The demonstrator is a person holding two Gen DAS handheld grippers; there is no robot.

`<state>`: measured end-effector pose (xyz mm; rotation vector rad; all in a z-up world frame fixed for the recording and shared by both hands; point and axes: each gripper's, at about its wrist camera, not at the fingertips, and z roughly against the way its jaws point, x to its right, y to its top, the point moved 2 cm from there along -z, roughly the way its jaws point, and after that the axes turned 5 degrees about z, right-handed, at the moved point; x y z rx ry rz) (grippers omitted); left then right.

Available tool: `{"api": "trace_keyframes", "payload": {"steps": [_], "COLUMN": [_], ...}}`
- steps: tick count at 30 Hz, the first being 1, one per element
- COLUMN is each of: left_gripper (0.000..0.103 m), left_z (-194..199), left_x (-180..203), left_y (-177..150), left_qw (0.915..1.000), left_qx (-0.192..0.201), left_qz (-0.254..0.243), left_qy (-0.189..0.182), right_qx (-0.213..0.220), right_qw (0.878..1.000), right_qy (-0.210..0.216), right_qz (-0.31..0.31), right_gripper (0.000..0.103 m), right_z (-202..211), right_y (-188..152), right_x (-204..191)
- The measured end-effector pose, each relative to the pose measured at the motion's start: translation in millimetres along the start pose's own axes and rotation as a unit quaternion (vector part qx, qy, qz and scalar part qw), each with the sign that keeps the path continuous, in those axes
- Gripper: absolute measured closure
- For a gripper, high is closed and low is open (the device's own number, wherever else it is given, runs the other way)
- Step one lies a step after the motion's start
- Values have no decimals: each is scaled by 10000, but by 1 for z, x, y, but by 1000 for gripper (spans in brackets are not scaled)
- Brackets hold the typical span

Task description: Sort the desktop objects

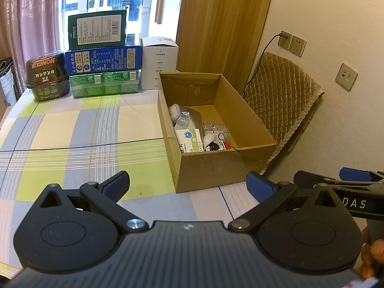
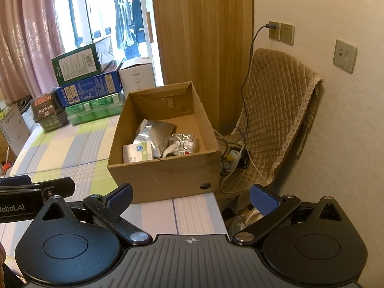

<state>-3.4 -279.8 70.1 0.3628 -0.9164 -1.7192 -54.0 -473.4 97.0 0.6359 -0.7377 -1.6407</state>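
Since both tools hover w/ nothing in them and the near stretch of the checked-cloth bench [image 1: 72, 129] shows no loose items, the sorting looks late-stage or between picks, as a judgement only.

Going left to right: at the far left of the bench sits a black lidded tub w/ orange label [image 1: 46, 76], then a stack of flat cartons, green at the bottom, blue in the middle, dark green on top [image 1: 103, 72], then a tall white carton [image 1: 158, 62] touching the stack.

Next comes the open brown cardboard box [image 1: 252, 129], at the bench's right edge. The task's things lie in it: a white medicine pack w/ green print [image 1: 189, 141], silver foil pouches [image 2: 156, 132] and small clear-bagged bits, all bunched at its near end.

The left hand-held gripper [image 1: 187, 187] is spread wide and empty, short of the box. The right hand-held gripper [image 2: 190, 196] is also wide and empty, aimed at the box's near wall.

Next move likely calls for finding any remaining loose item; none shows near the box.
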Motion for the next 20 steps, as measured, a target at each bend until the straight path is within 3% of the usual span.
{"api": "trace_keyframes", "payload": {"steps": [20], "left_gripper": [1], "left_z": [4], "left_x": [3], "left_y": [-2], "left_qw": [9999], "left_qx": [56], "left_qz": [-32], "left_qy": [-82], "right_qx": [6], "right_qw": [10000], "right_qy": [-38], "right_qz": [31], "right_gripper": [2], "right_z": [1], "right_y": [-1], "right_x": [0]}}
